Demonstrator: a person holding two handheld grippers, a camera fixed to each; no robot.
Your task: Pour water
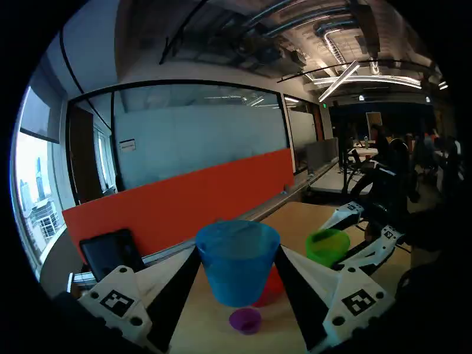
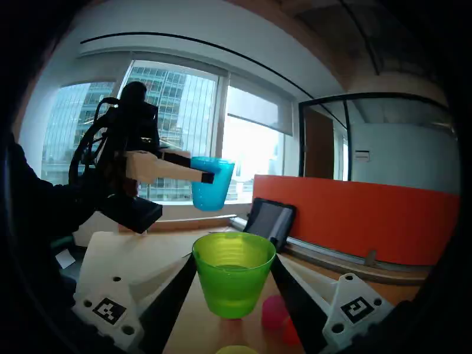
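The blue cup point(image 2: 211, 183) is high on the left in the right gripper view, lifted well over the table point(image 2: 186, 327) in front of the bright window point(image 2: 177, 112). The left gripper point(image 2: 209, 176) holds it, its fingers pressed on the two sides, and a person's dark sleeve point(image 2: 41, 206) comes to it from the far left. The cup stands close to upright.

In the middle and near, the green cup point(image 2: 233, 274) sits upright between the fingers of the right gripper point(image 2: 234, 262), which close on its sides. I cannot tell if its bottom touches the table, or if either cup has water in it. Under it, at the near edge, a yellow rim point(image 2: 236, 350) shows. Behind and a little to the right a dark tablet point(image 2: 270, 221) leans at the foot of the orange partition point(image 2: 377, 218). Low on the right of the green cup are a pink cup point(image 2: 273, 311) and, just beside it, a red cup point(image 2: 289, 331).

In the left gripper view the tablet is on the left and the blue cup is in the middle, upright in its gripper. A small purple cup point(image 1: 245, 320) stands on the table near below it. The red cup is partly hidden behind it. On the right, farther off, the right gripper holds the green cup over the wooden table.
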